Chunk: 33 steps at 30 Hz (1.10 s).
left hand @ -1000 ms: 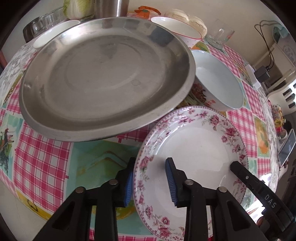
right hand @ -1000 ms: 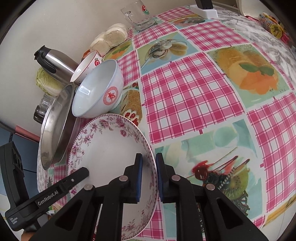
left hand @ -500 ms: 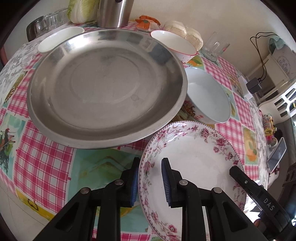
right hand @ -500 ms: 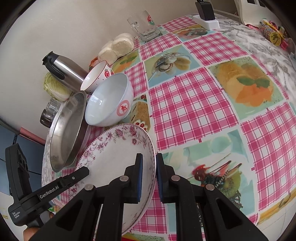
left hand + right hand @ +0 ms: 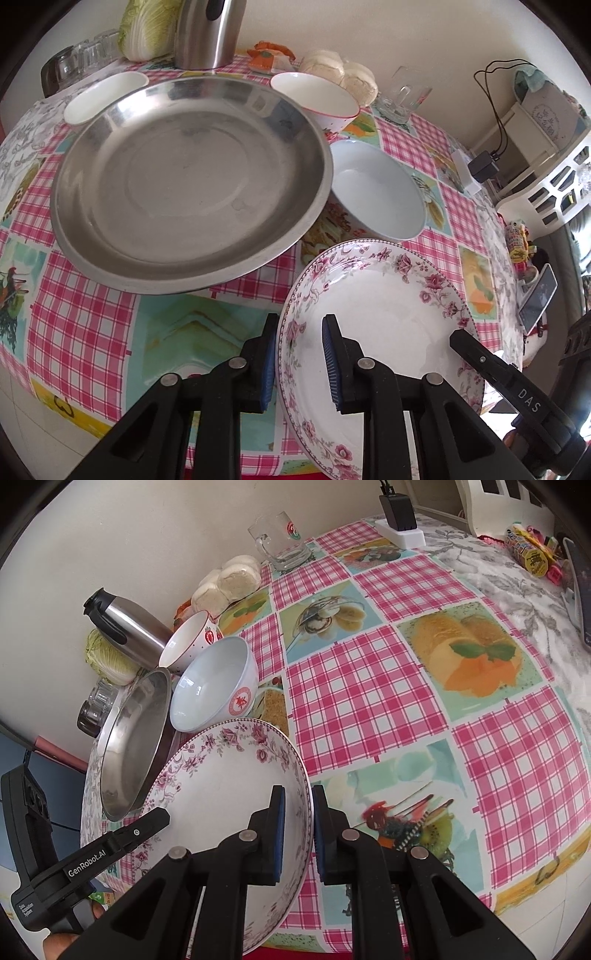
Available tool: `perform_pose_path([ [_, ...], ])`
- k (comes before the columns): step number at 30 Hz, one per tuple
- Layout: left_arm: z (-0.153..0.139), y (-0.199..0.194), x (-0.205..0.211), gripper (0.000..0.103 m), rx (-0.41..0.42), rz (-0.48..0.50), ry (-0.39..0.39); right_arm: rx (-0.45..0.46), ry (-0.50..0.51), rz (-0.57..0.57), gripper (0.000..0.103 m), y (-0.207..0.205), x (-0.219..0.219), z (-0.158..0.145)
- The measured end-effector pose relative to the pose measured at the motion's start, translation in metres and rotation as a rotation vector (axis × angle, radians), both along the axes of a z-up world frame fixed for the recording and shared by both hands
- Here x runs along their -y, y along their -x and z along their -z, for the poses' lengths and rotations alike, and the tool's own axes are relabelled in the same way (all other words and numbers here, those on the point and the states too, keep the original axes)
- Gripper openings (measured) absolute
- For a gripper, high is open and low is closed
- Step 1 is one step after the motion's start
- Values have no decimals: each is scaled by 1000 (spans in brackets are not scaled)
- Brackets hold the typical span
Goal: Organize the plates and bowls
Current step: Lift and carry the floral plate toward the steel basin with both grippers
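A white plate with pink flowers (image 5: 388, 332) hangs tilted above the checked tablecloth, held from both sides. My left gripper (image 5: 299, 360) is shut on its left rim. On the opposite rim my right gripper (image 5: 298, 829) is shut on the same floral plate (image 5: 221, 794). Behind it rests a big steel plate (image 5: 192, 184), seen edge-on as the steel plate (image 5: 133, 746) in the right wrist view. A pale blue bowl (image 5: 376, 195) with a red emblem stands beside it. A red-rimmed white bowl (image 5: 314, 96) and a small white dish (image 5: 103, 96) stand further back.
Along the wall stand a steel thermos (image 5: 207, 33), a cabbage (image 5: 147, 26), glass jars (image 5: 74, 62), buns (image 5: 343, 70) and a glass mug (image 5: 404, 92). A power strip (image 5: 399, 531) and snack packets (image 5: 528, 554) lie at the far right. The table's edge runs just below the grippers.
The left jaws narrowed onto the plate's rim. Both grippers rose with the floral plate, so the steel plate and bowls now look smaller and further off.
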<state>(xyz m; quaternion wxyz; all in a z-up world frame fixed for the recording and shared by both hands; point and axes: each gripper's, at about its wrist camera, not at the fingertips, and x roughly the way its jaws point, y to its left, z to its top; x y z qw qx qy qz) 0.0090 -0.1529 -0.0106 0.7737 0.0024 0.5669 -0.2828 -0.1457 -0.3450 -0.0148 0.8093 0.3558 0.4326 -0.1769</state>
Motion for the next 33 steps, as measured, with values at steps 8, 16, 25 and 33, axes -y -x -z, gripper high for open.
perform_pose_path([
  [8,-26,5,-8,26,63,5,70,63,27,2,14,5,-2,-18],
  [16,-41,-1,-15,26,106,-19,104,110,72,-16,14,-2,-10,-34],
  [25,-49,-18,-21,26,127,-57,114,129,117,-43,14,-22,-20,-41],
  [33,-58,-43,-31,26,151,-112,145,178,131,-65,14,-47,-27,-48],
])
